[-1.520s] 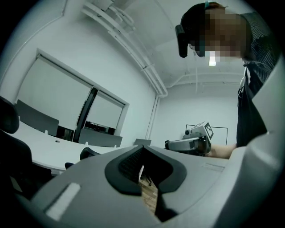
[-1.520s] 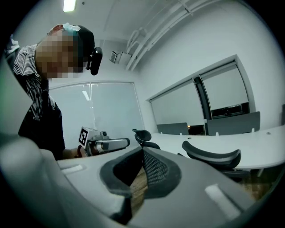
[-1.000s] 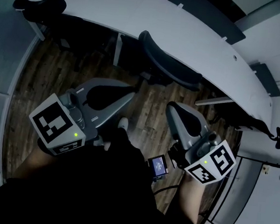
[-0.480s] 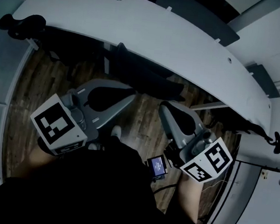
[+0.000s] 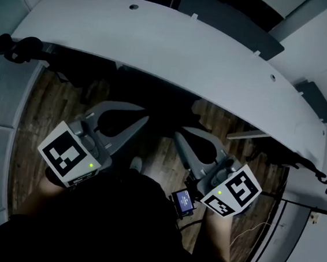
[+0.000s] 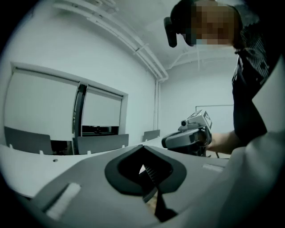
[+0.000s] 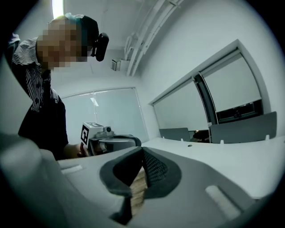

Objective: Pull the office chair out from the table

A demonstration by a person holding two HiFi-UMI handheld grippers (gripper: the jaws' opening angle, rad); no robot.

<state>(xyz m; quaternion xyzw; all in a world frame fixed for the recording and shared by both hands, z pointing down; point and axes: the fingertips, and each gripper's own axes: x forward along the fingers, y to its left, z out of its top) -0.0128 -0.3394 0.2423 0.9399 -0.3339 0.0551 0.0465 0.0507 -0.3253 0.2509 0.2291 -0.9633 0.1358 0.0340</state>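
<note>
Left gripper (image 5: 145, 118) and right gripper (image 5: 178, 136), grey two-jaw units each carrying a black-and-white marker cube at the rear, are closed in the head view: each pair of jaws tapers to a single tip. Both tips point toward the near edge of the long curved white desk (image 5: 178, 42). They lie side by side, apart, above the brown wood-plank floor (image 5: 44, 103). The black office chair (image 5: 155, 100) appears only as a dark mass tucked under the desk's near edge, just beyond the two tips. A second black chair (image 5: 15, 48) stands at the desk's left end. Grey partition panels (image 5: 228, 15) run along the desk's far edge. A small blue-screened device (image 5: 183, 200) sits beside the rear of the right gripper.

Left gripper view: the left gripper (image 6: 149, 180) has its jaws together, the ribbed black pads meeting on each other and holding nothing. The desk (image 6: 26, 171) extends beyond the jaws, with the partition panels (image 6: 100, 143) on its far edge. The right gripper (image 6: 167, 141) is held level at the right, in front of the person (image 6: 249, 89).

Right gripper view: the right gripper (image 7: 141, 171) also has its jaws together, pad on pad, holding nothing. A strip of the floor (image 7: 138, 191) shows through the opening below the pads. The desk (image 7: 231, 164) spreads to the right. The left gripper (image 7: 137, 142) is held level at the left, beside the person (image 7: 40, 120).
</note>
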